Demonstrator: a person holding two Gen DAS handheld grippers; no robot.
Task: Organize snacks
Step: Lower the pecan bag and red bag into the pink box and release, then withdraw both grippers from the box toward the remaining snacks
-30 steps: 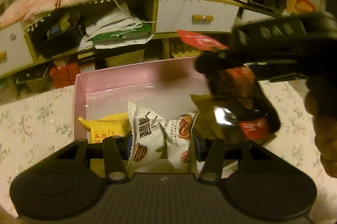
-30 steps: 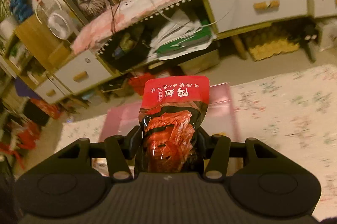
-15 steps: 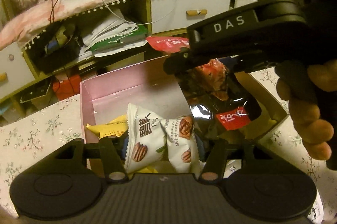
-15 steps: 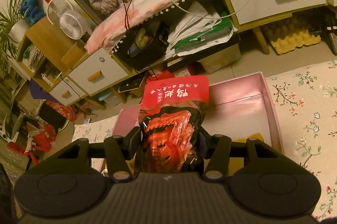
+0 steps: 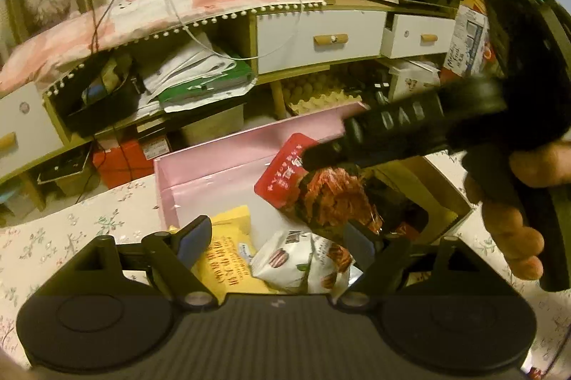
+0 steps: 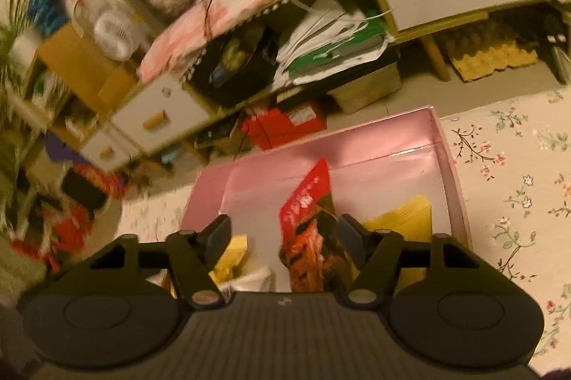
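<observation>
Dropping red packet point(image 6: 314, 237) into pink box point(image 6: 453, 165) | both fingers spread wide | handling light, crinkly, slippery; gripping flat middle

Left gripper point(image 5: 274, 242) fingers spread wide, nothing between them. Right gripper point(image 6: 285, 237) fingers also spread apart, pointing downward; seen from the left wrist, a bare right hand point(image 5: 514, 205) wraps its handle, fingers curled

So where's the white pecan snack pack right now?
In the left wrist view, the white pecan pack lies in the pink box, between the yellow packet and the red jerky bag.
</observation>
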